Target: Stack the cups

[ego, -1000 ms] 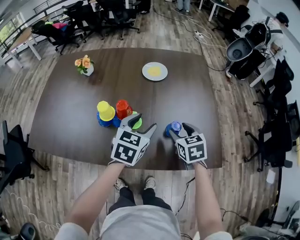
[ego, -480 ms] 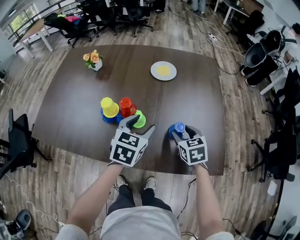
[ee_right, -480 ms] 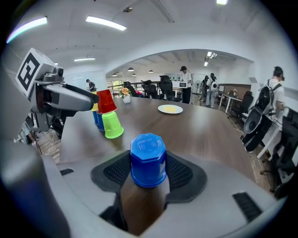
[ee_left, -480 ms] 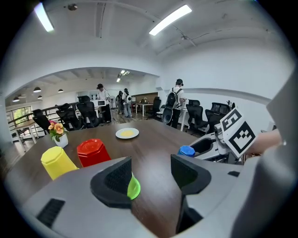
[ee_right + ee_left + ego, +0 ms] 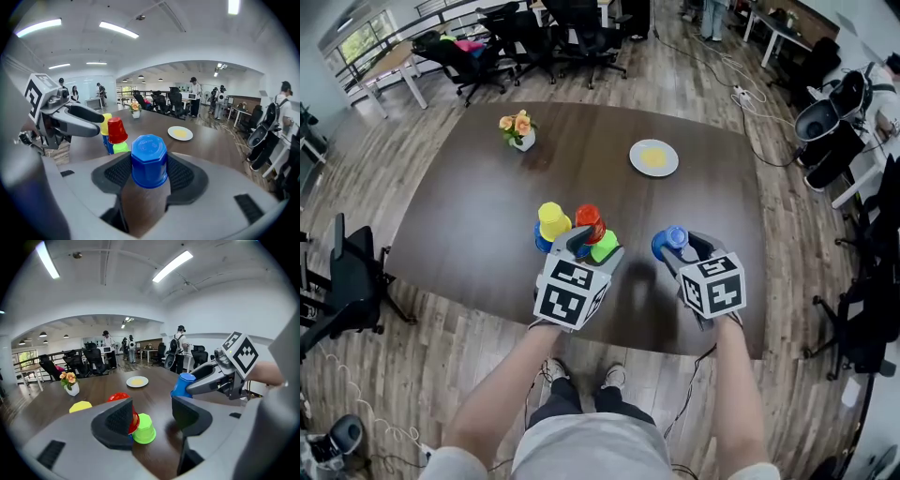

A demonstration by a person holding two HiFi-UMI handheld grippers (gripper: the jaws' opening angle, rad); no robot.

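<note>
My right gripper point(image 5: 684, 249) is shut on an upside-down blue cup point(image 5: 673, 240), near the table's front right; in the right gripper view both pads press the blue cup point(image 5: 149, 160). Left of it, my left gripper point(image 5: 597, 249) stands open, its tips on either side of an upside-down green cup point(image 5: 605, 247), and the pads do not touch it. The green cup point(image 5: 143, 429) rests on the table just past the jaws. Close behind it stand a red cup point(image 5: 589, 221) and a yellow cup point(image 5: 551, 220), each upside down on top of a blue cup point(image 5: 542, 243).
A white plate point(image 5: 654, 157) with something yellow on it lies at the far right of the dark table point(image 5: 469, 206). A small vase of flowers point(image 5: 519, 131) stands at the far left. Office chairs point(image 5: 342, 291) ring the table. The front edge runs under my grippers.
The head view has swung, so the table sits further right and lower in the picture. Both grippers keep the same places relative to the cups, and the blue cup stays held.
</note>
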